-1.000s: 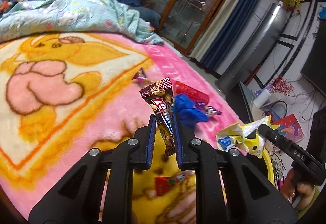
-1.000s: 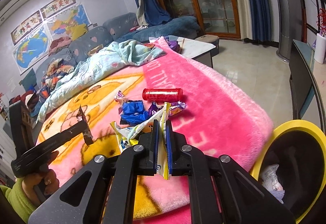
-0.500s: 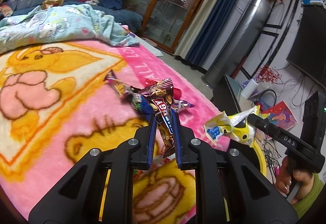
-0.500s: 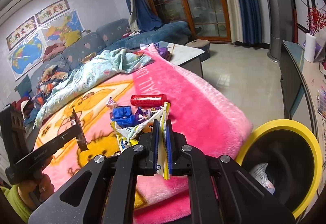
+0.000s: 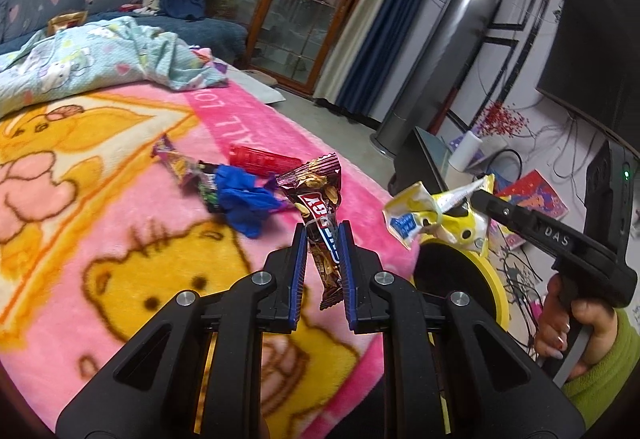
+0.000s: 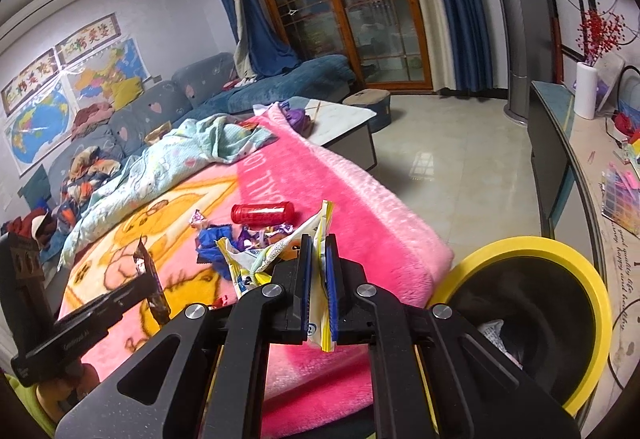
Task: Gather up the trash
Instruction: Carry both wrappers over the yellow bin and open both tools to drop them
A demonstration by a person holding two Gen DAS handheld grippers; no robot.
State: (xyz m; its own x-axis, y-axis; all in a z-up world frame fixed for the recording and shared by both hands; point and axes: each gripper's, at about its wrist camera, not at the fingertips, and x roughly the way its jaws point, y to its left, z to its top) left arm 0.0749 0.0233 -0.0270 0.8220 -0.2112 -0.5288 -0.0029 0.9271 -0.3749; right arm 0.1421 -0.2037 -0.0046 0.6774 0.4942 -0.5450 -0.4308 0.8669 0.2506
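Over the pink cartoon blanket (image 5: 120,239), left gripper (image 5: 323,239) jaws pinch a brown candy-bar wrapper (image 5: 318,199); right gripper (image 6: 319,251) jaws clamp a crumpled yellow snack bag (image 6: 320,239) beside the yellow-rimmed black bin (image 6: 560,251). Red tube (image 6: 262,214) and blue scrap (image 5: 244,199) lie on the blanket.

Blue curtains (image 6: 456,19) flank glass doors (image 6: 360,11); wall maps (image 6: 68,95) hang above a grey sofa (image 6: 160,111).

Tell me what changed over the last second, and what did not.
Both tools have carried their loads away from the pile toward the yellow-rimmed bin, which now fills more of the right wrist view. The left tool stays shut on the brown candy wrapper, the right tool on the yellow wrapper. Nothing was released. The red tube, blue wrapper and other scraps remain on the pink blanket.
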